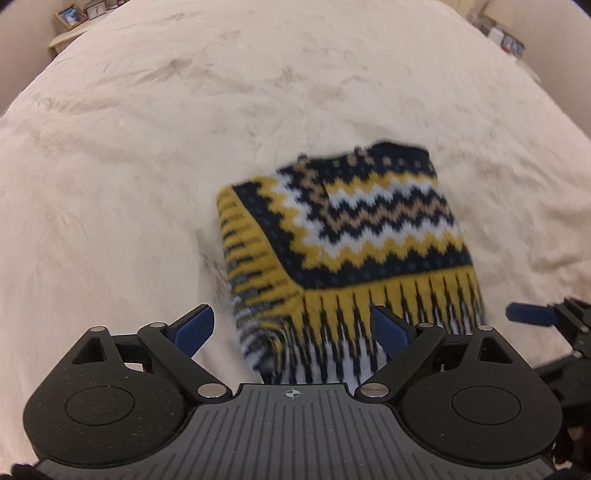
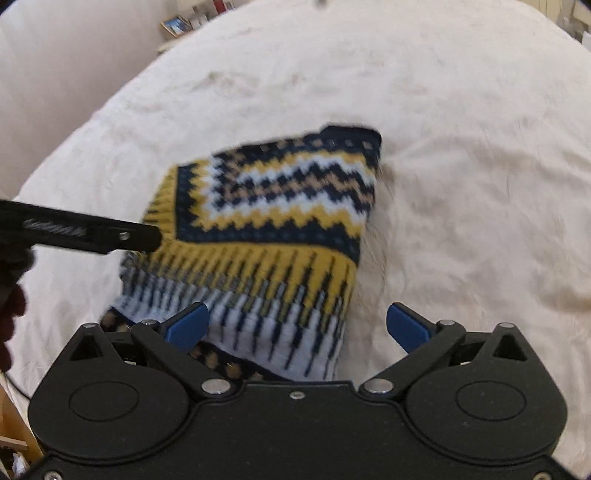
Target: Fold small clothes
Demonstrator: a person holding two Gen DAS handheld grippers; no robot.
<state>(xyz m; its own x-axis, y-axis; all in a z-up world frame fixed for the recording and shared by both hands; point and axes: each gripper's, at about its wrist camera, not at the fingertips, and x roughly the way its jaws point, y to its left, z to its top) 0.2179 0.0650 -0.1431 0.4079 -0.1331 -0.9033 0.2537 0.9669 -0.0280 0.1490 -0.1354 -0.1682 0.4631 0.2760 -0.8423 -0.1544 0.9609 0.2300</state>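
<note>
Nearest to us, our left tongs (image 1: 291, 328) and right tongs (image 2: 297, 325) both stand with their blue fingers spread apart, gripping nothing, each poised over the near striped edge of the folded knitted sweater (image 1: 354, 236), which lies just ahead of and partly between the fingers. Beyond both tongs the sweater sits as a compact navy, yellow and white bundle on the cream bedspread (image 1: 147, 147), with a framed photo (image 1: 70, 15) far off at the back left. We judge that a snagged finger could drag the loose knit open, undoing the fold.
</note>
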